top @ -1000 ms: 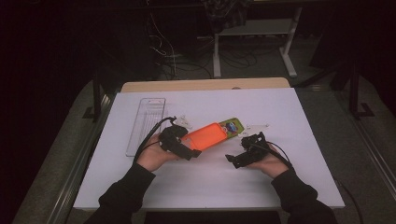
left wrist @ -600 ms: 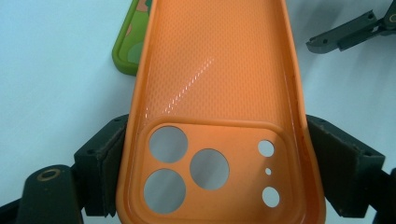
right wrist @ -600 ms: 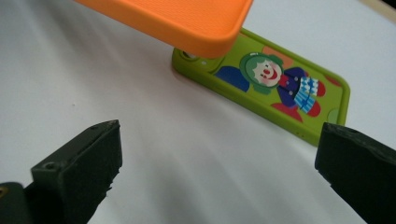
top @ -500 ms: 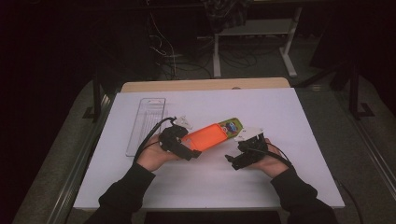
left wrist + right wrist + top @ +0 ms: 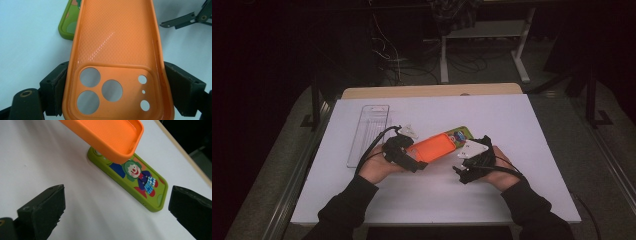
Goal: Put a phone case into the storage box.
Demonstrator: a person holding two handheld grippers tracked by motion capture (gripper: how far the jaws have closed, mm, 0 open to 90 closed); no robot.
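The left gripper (image 5: 413,159) has its 2 jaws closed on the long sides of the orange case (image 5: 117,62) at the camera-cutout end, so the case sticks out like a lever with its far end unsupported. In the right gripper view that free end hangs just above one end of the green case (image 5: 136,178), which lies flat on the white table (image 5: 512,120) with its clown picture up. The main risk is a slip: the orange case looks soft and glossy, and a squeeze on its walls could bow it or let it twist out of the jaws — more so if the free end bumps the green case. A low sweep could also shove the green case along the table.

The right gripper (image 5: 117,212) is wide open and holds nothing; the green case sits ahead of it, between the lines of its 2 jaws but not touched. Closing from here could nudge it askew rather than grip it.

In the high view both forearms come in low, hands angled inward toward each other, the 2 grippers near the table's middle. A clear tray (image 5: 368,132) lies well to the left, untouched.
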